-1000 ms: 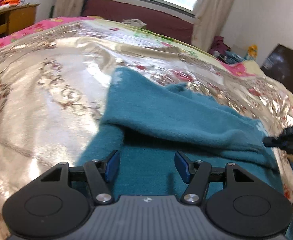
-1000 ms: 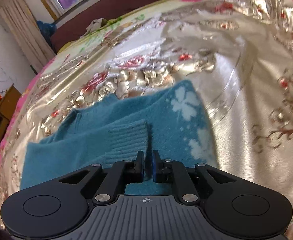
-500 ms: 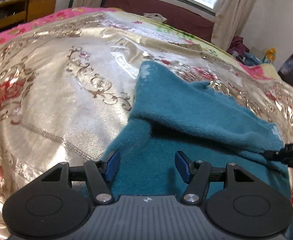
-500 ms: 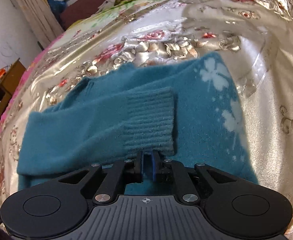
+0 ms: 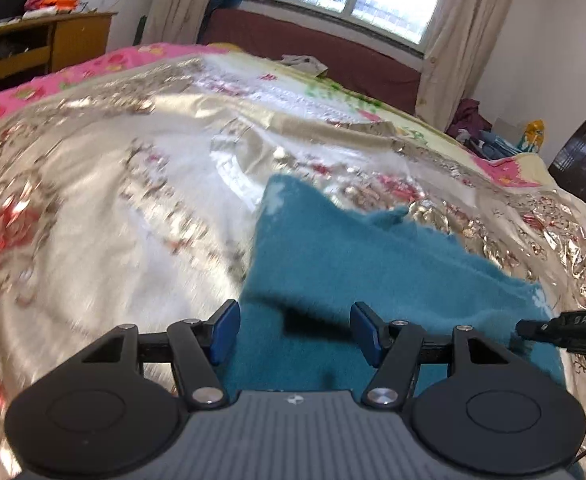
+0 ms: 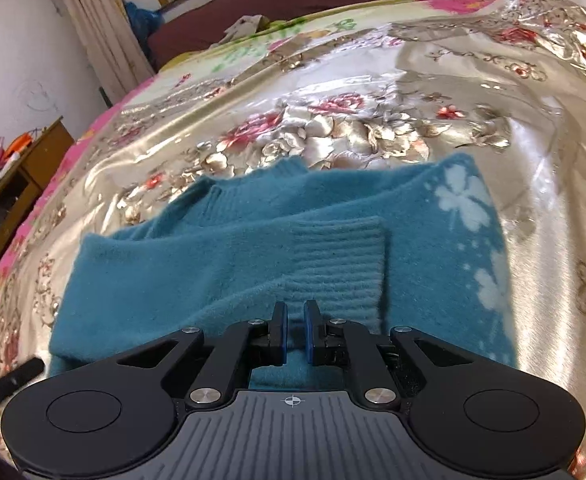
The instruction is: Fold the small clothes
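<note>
A teal sweater (image 6: 253,264) is laid on the gold floral bedspread (image 6: 333,92), its collar toward the far side of the bed and pale clover motifs along its right flank. One sleeve is drawn across the chest, and its ribbed cuff (image 6: 341,264) is seen just ahead of the right gripper (image 6: 294,334).

Change noted over the last second: in the right wrist view the cuff, previously held tight at the fingertips, is now spread flat on the body panel. The gripper's fingers are drawn close, with a narrow gap between them in which teal knit is visible; whether cuff fabric is actually pinched cannot be told from this view. More of the garment is framed than a second ago, so the gripper is judged to have been drawn back or raised.

The left gripper (image 5: 295,330) is held wide open above the near part of the sweater (image 5: 373,264), nothing being gripped. Its view is swung and motion-blurred compared with half a second ago. The right gripper's tip (image 5: 533,326) is seen at the right edge of that view.

Judgement: the sleeve fold is essentially placed. Release of the cuff is expected next, followed by the remaining folds.
</note>
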Demonstrator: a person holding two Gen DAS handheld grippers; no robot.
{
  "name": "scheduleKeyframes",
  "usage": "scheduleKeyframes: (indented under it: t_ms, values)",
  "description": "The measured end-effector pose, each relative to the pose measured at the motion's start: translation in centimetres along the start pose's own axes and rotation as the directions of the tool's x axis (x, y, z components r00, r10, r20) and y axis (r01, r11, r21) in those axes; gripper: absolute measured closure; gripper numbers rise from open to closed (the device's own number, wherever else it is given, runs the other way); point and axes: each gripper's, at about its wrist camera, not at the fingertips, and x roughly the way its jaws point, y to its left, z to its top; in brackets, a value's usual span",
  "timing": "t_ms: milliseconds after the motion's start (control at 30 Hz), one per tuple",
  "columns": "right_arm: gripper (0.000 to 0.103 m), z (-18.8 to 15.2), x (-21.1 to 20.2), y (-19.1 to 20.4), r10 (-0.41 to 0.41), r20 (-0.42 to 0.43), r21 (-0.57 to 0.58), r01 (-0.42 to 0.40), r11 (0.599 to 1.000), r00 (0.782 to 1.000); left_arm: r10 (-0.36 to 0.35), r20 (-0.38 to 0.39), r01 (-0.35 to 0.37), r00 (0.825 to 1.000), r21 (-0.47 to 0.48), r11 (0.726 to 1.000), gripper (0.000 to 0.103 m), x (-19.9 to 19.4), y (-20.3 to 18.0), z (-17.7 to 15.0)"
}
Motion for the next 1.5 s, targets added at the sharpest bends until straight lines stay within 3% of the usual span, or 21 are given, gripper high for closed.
scheduleKeyframes:
  t_ms: [133, 233, 300, 467, 533, 767, 1000, 1333, 1400, 1467, 1500]
  values:
    - [0.103, 0.1, 1.6, -1.3, -0.028, -0.028, 0.037, 0.029, 0.999, 0.999, 0.009, -0.024, -0.009, 1.0, -0.008, 1.0, 0.038, 2.9, -0.2, 1.1]
    - [0.103, -0.1, 1.4, -1.7, -0.024, -0.029, 0.038, 0.025, 0.999, 0.999, 0.078, -0.087, -0.076, 0.993, 0.018, 0.997, 0.037, 5.2, 0.0, 1.1]
    - [0.103, -0.3, 1.2, -1.9, -0.03, -0.03, 0.028, 0.031, 0.999, 0.999, 0.079, -0.131, -0.081, 0.988, -0.008, 0.997, 0.036, 6.3, 0.7, 0.8]
    - [0.102, -0.3, 0.4, -1.6, -0.04, -0.025, 0.02, 0.04, 0.999, 0.999, 0.068, -0.122, -0.073, 0.99, -0.034, 0.997, 0.036, 5.2, 0.8, 0.6]
    - [0.091, -0.2, -0.3, -1.4, -0.036, -0.014, 0.017, 0.036, 0.999, 0.999, 0.07, -0.115, -0.074, 0.991, -0.031, 0.997, 0.036, 4.7, 0.8, 0.5]
    - [0.091, 1.6, -1.5, -1.6, -0.042, 0.044, -0.017, 0.043, 0.999, 0.998, 0.064, -0.062, -0.065, 0.996, -0.014, 0.998, 0.036, 3.4, 0.1, 0.4]
    - [0.091, 3.6, 0.9, 0.5, -0.021, 0.036, -0.065, 0.023, 0.998, 0.999, 0.09, -0.049, -0.087, 0.995, 0.055, 0.995, 0.033, 4.3, -1.0, 0.1]
    - [0.091, 5.8, 6.0, 4.5, -0.02, 0.011, -0.163, 0.021, 0.986, 1.0, 0.089, -0.048, -0.087, 0.995, 0.029, 0.996, 0.032, 4.8, -0.2, -0.5]
    - [0.091, 6.6, 7.5, 4.2, -0.054, 0.002, -0.144, 0.053, 0.988, 0.999, 0.083, -0.055, -0.082, 0.995, 0.005, 0.997, 0.031, 5.1, 0.3, -0.9]
    - [0.091, 7.1, 9.4, 3.2, -0.146, -0.012, -0.125, 0.143, 0.982, 0.989, 0.072, -0.05, -0.072, 0.996, -0.007, 0.997, 0.03, 5.2, 0.6, -0.9]
    - [0.099, 7.2, 9.9, 2.4, -0.163, -0.022, -0.096, 0.16, 0.982, 0.986, 0.068, -0.046, -0.068, 0.997, -0.008, 0.998, 0.03, 5.2, 0.6, -1.0]
